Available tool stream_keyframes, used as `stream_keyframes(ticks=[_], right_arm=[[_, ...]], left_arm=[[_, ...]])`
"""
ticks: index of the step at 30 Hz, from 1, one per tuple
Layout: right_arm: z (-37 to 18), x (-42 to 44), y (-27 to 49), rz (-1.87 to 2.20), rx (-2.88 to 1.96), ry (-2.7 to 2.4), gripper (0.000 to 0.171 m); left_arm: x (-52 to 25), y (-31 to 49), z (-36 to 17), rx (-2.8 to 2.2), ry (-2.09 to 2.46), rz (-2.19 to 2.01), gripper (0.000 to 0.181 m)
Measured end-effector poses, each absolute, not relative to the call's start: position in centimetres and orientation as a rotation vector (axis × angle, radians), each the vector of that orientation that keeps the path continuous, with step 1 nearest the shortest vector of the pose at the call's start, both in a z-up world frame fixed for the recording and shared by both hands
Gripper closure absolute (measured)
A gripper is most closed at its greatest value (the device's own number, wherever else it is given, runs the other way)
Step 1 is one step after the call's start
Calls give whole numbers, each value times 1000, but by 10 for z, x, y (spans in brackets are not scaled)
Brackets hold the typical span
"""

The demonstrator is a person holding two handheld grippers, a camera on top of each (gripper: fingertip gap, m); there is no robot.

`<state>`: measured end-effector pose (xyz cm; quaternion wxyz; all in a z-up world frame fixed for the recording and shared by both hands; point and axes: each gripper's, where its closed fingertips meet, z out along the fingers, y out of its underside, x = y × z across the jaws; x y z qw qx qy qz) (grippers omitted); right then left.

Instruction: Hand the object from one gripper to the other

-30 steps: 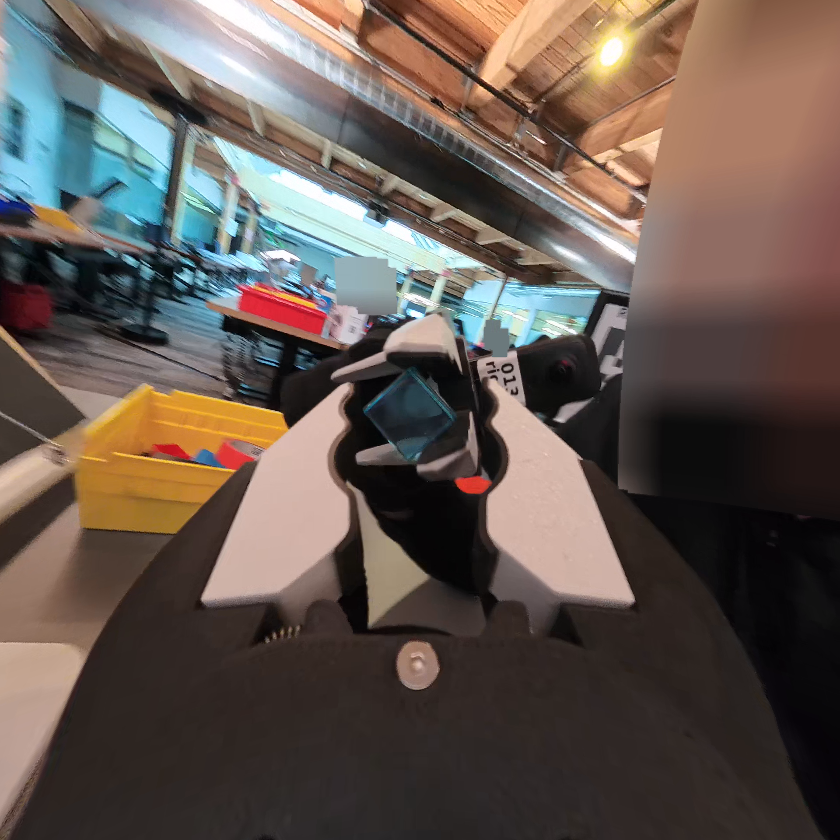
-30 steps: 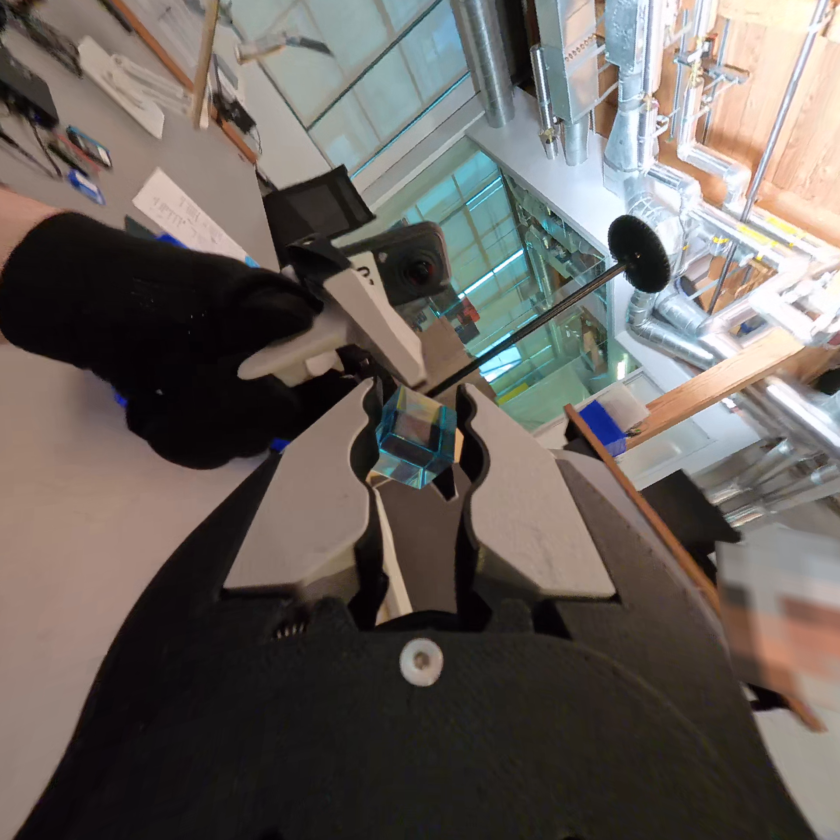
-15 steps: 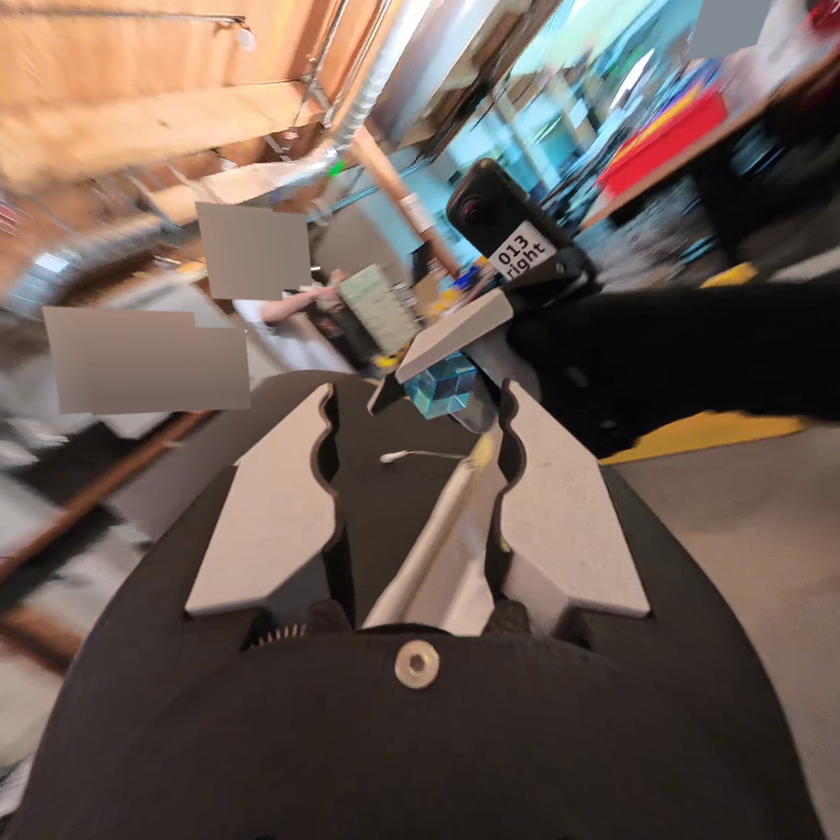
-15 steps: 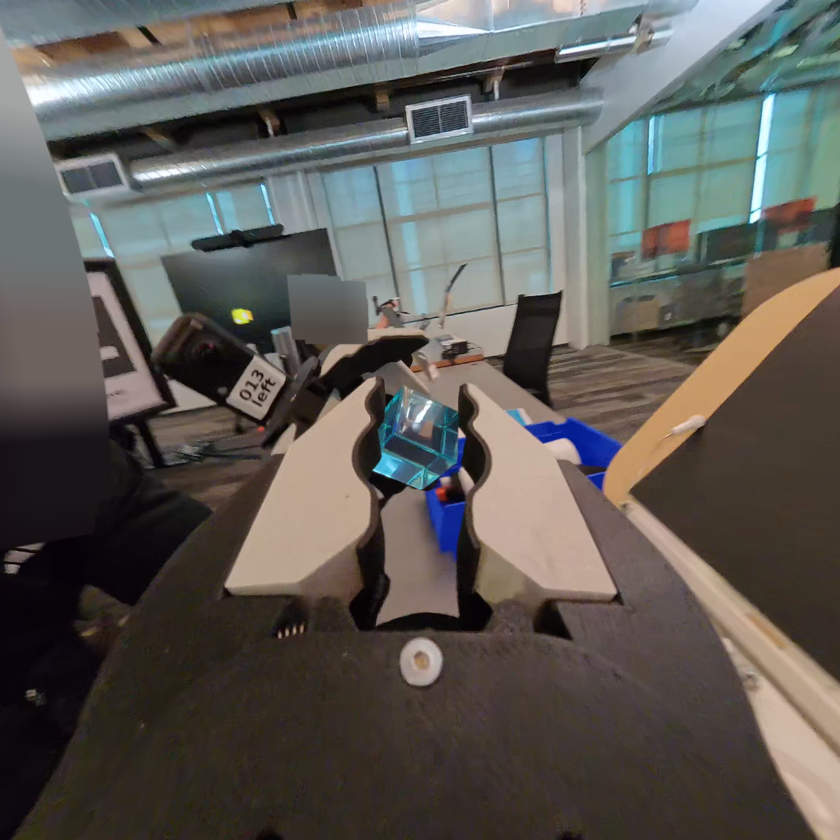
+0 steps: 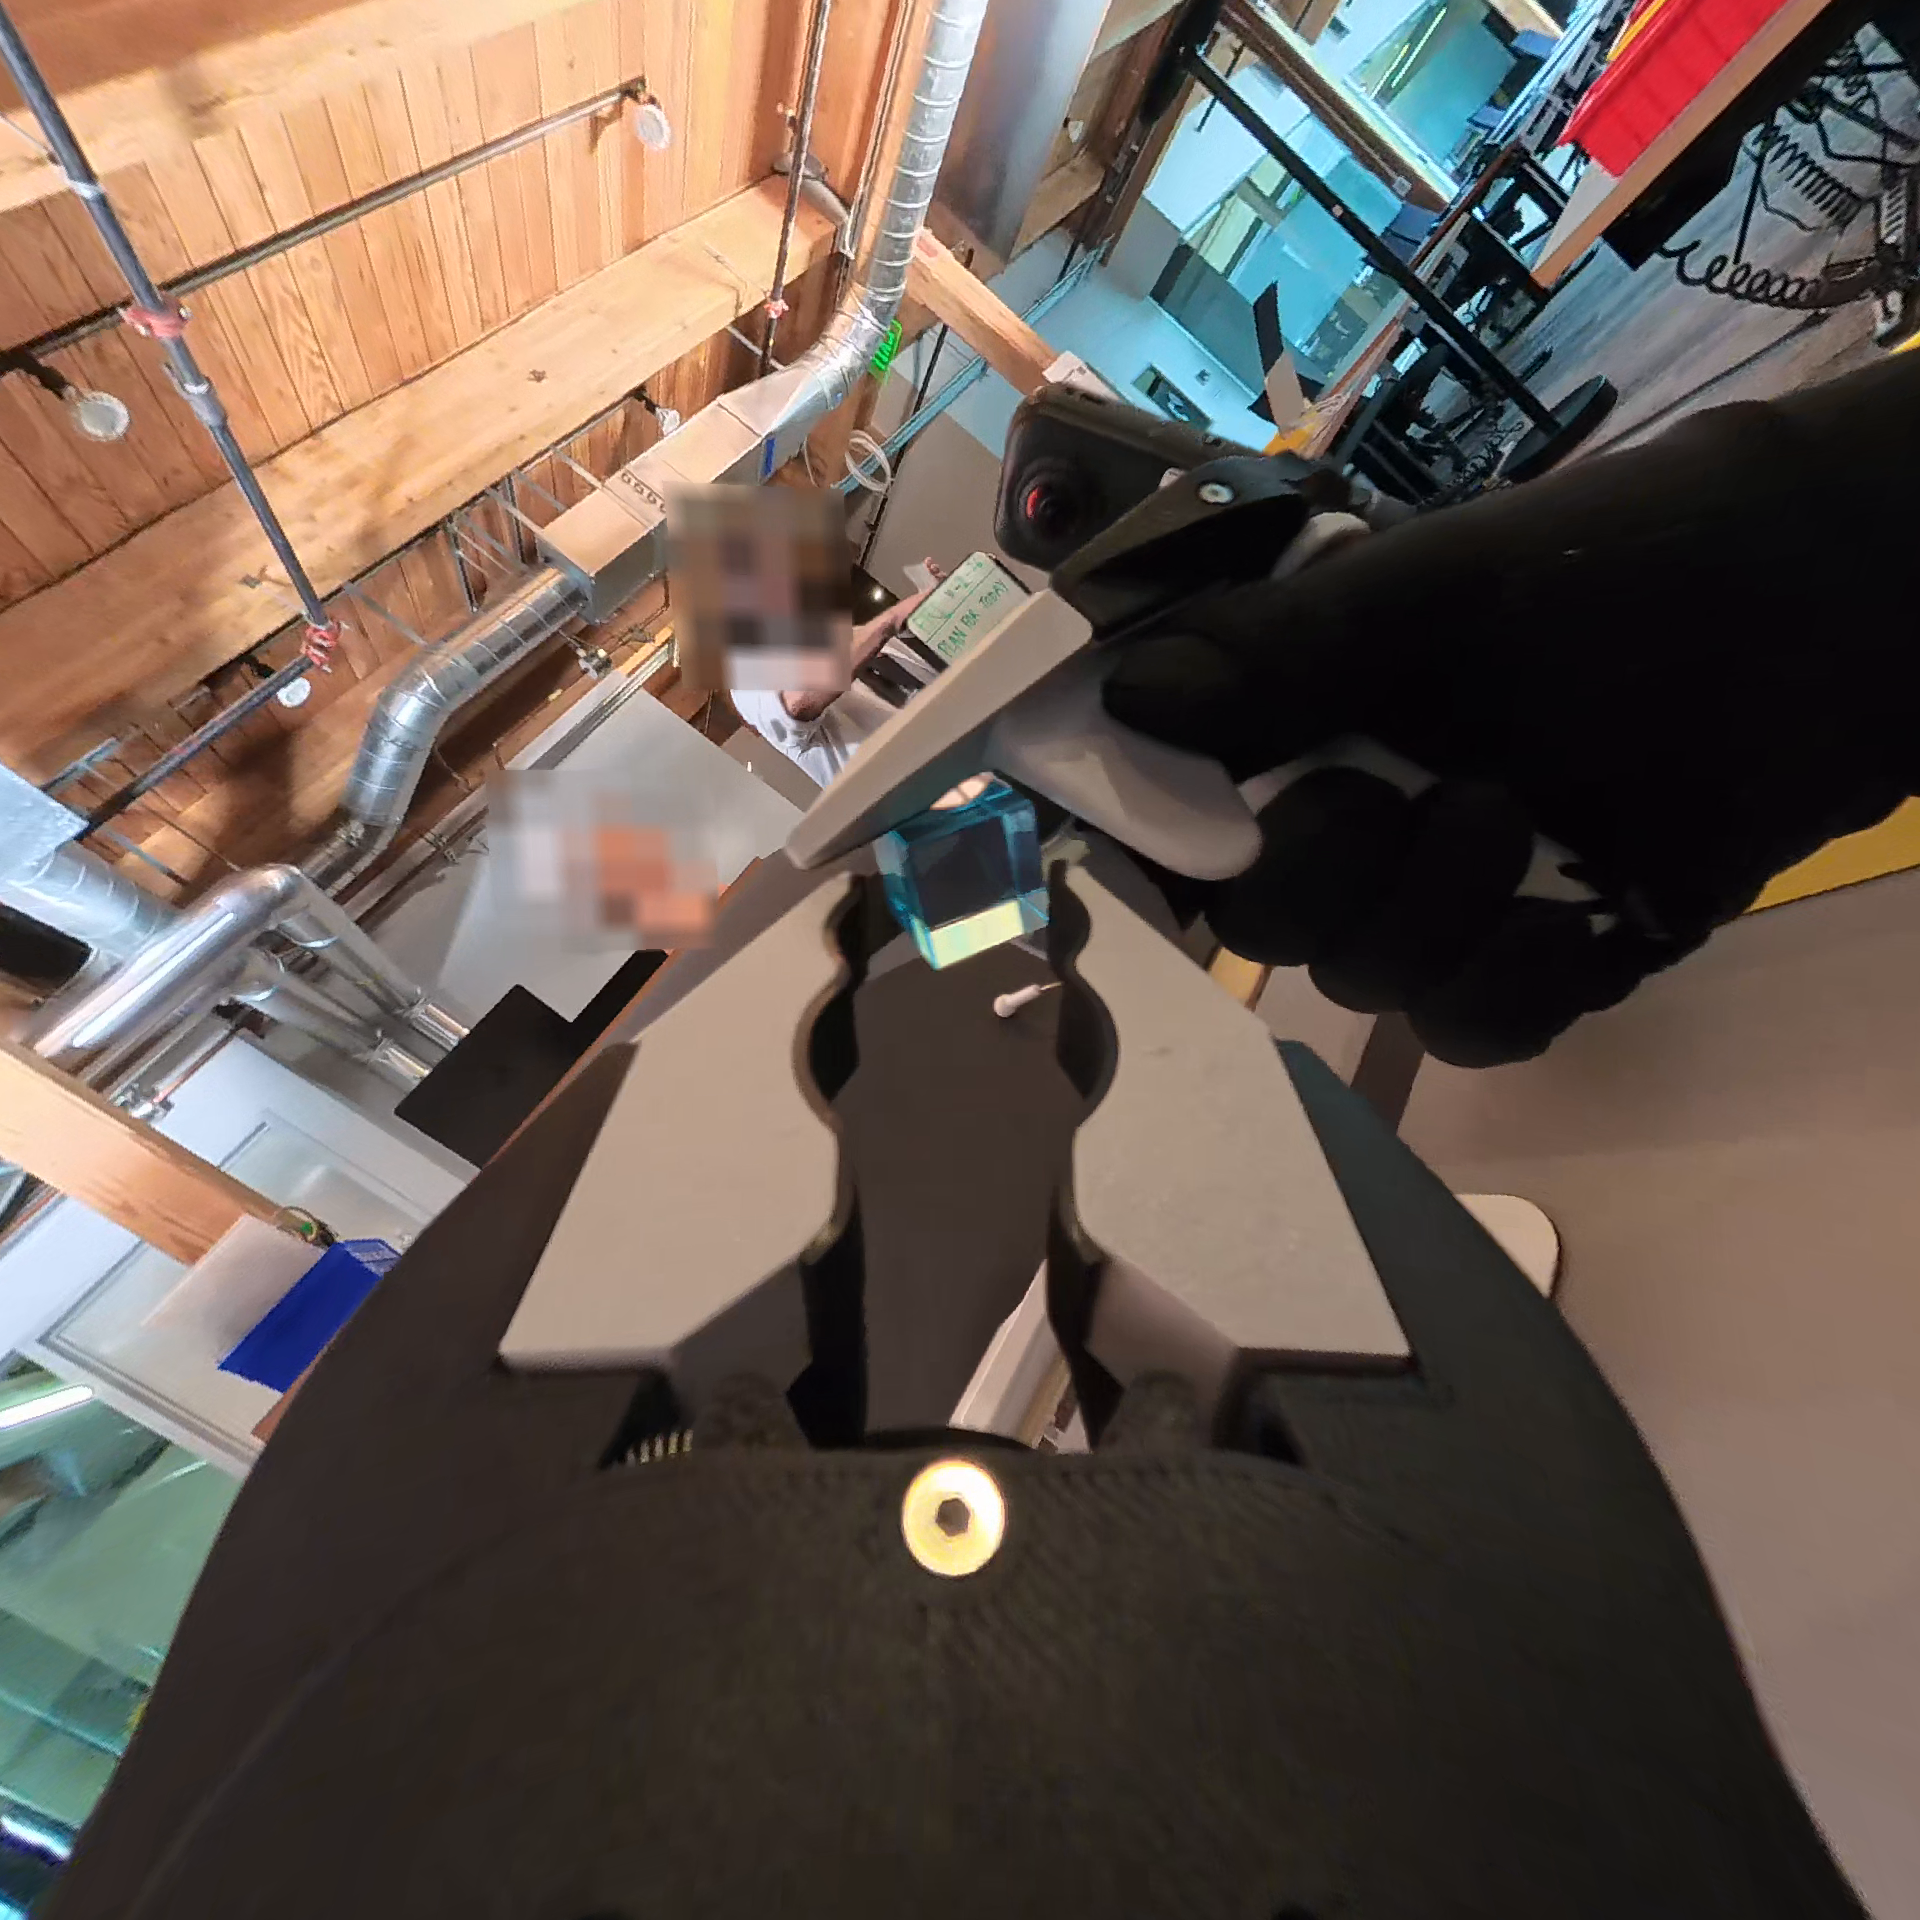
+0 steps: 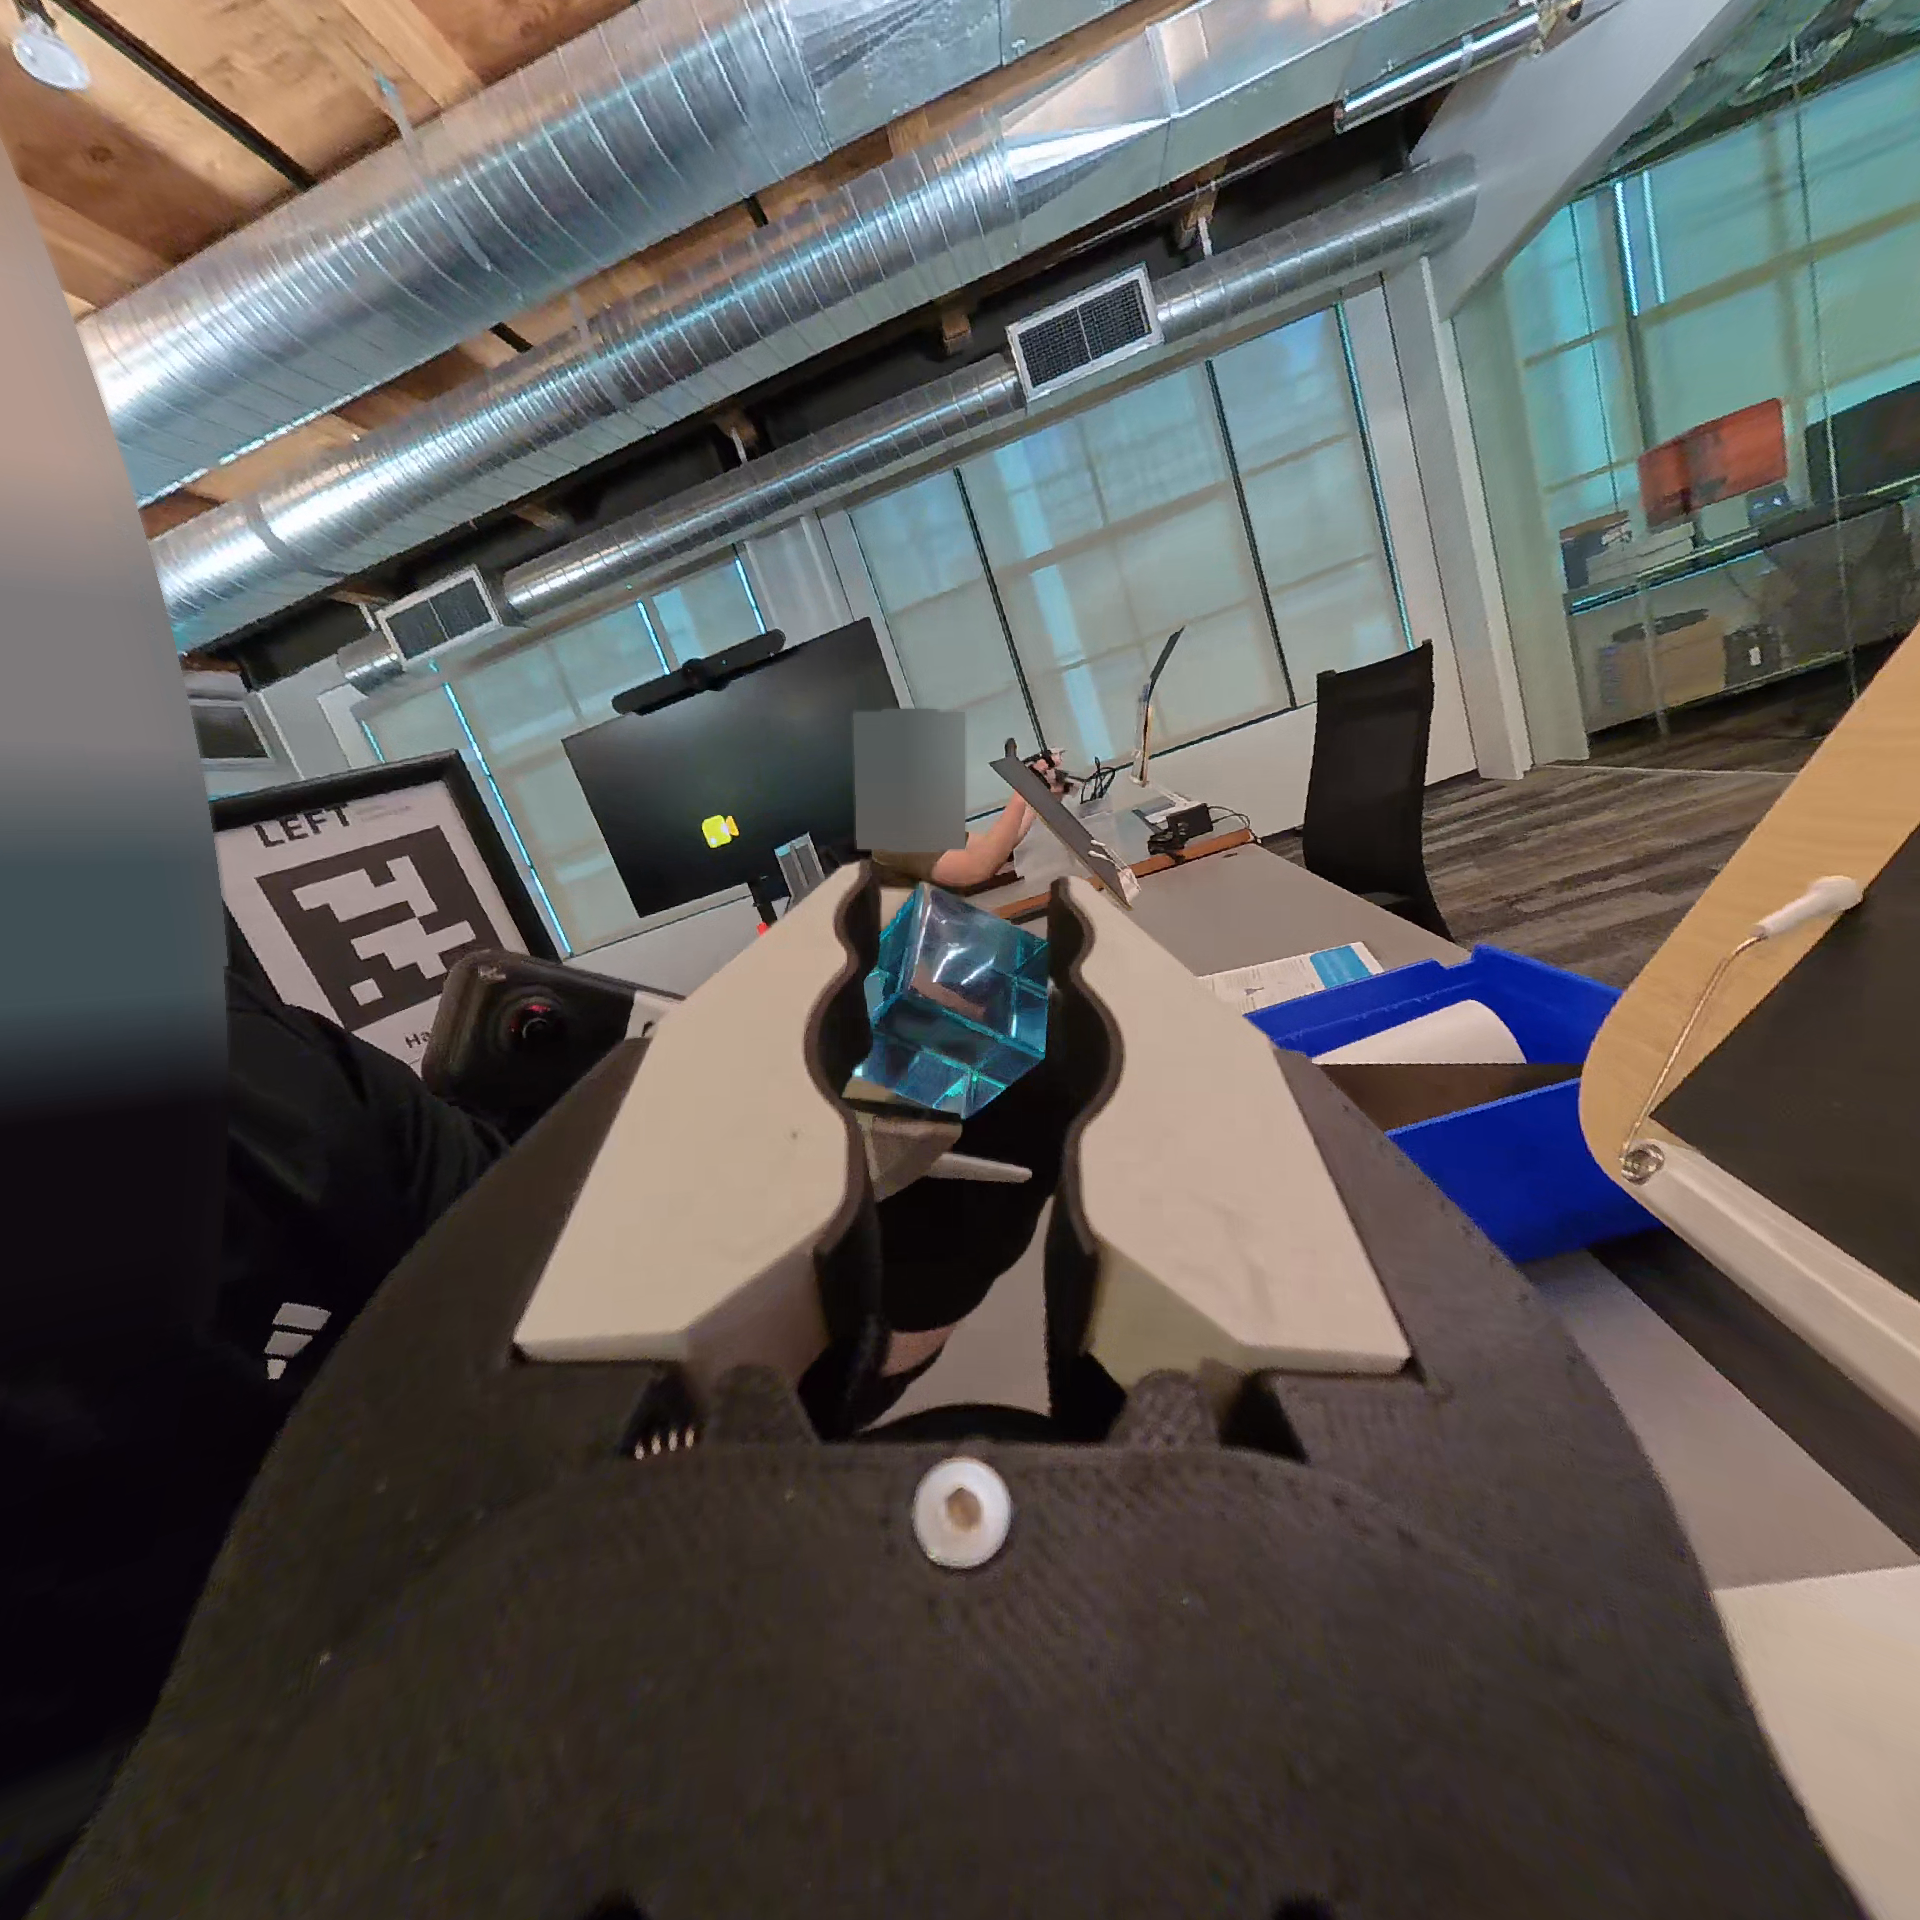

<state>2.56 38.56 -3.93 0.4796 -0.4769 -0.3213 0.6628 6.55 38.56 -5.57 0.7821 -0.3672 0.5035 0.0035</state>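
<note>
A clear turquoise cube [image 6: 956, 997] sits between the tips of my right gripper [image 6: 956, 904], which is shut on it. In the left wrist view the cube [image 5: 961, 883] also lies between the tips of my left gripper [image 5: 951, 894], whose jaws have narrowed onto its sides. The right gripper's grey finger [image 5: 935, 748] lies across the top of the cube there, held by a black-gloved hand [image 5: 1558, 727]. One left finger [image 6: 899, 1143] shows just under the cube in the right wrist view. Both grippers are up in the air above the table.
A blue bin [image 6: 1507, 1143] stands on the grey table [image 5: 1662, 1195] to the right. A black board with a wooden edge [image 6: 1766, 987] leans at far right. A framed marker board [image 6: 364, 914] stands at left. A person sits at a far desk.
My left gripper has come up to the cube and its jaws have narrowed from wide open onto it. My right gripper has kept hold of the cube throughout.
</note>
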Motion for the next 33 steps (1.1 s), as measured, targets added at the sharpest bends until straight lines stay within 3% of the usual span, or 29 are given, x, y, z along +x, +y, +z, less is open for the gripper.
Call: stream_keyframes(ticks=[8, 14, 22, 33], right_arm=[[-34, 26, 386, 1613, -1143, -750, 141], [-31, 40, 383, 1348, -1086, -887, 125], [-31, 47, 340, 1102, -920, -1194, 134], [-51, 26, 317, 1113, -898, -1359, 145]], left_arm=[[65, 384, -53, -798, 1053, 6, 155], [62, 370, -52, -822, 1166, -240, 155], [43, 342, -49, -851, 1293, -703, 155], [41, 315, -58, -819, 1417, -943, 155]])
